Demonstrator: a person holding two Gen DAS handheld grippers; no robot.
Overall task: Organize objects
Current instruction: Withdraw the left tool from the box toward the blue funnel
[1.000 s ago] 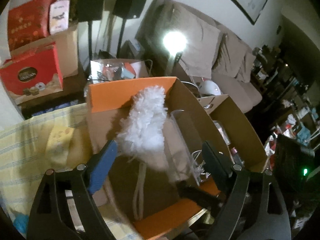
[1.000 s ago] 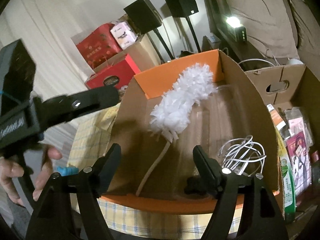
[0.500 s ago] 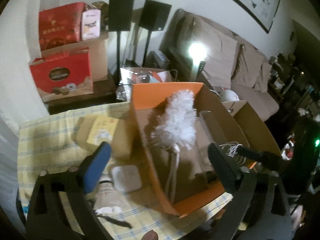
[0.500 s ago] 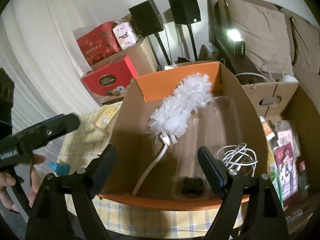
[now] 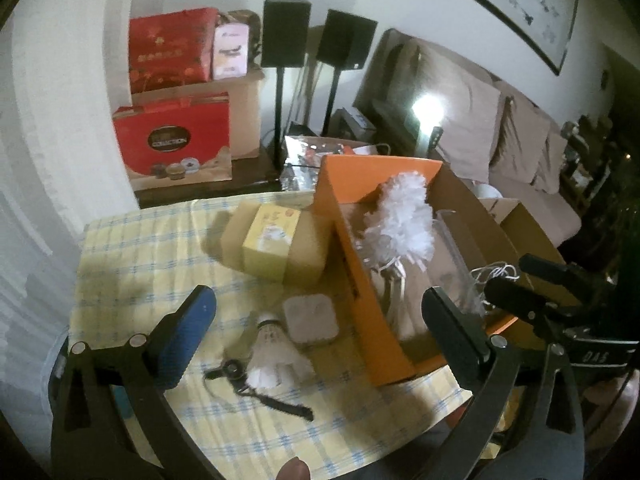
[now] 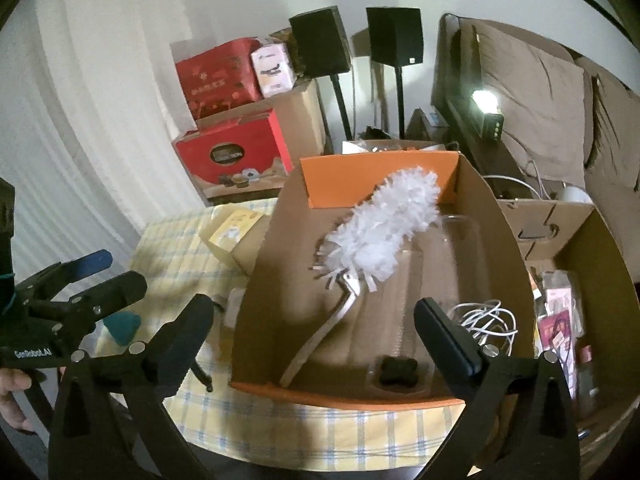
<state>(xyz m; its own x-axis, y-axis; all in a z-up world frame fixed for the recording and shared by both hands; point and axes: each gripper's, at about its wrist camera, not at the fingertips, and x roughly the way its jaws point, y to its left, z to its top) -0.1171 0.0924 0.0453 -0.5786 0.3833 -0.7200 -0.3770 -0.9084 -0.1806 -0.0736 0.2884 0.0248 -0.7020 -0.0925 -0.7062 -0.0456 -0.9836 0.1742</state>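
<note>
Two views | left: shuttlecock [image 5: 269,354] (on cloth) | right: cable [image 6: 486,320] in box [image 6: 496,232]

In the left wrist view's centre, bare cloth [image 5: 132,264] lies open at left, while the box [image 5: 360,280] wall blocks the right, beside shuttlecock [image 5: 272,352] and case [image 5: 310,320].

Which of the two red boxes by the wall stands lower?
The red box with the dark oval label; the plain red box sits higher, on a brown carton.
</note>
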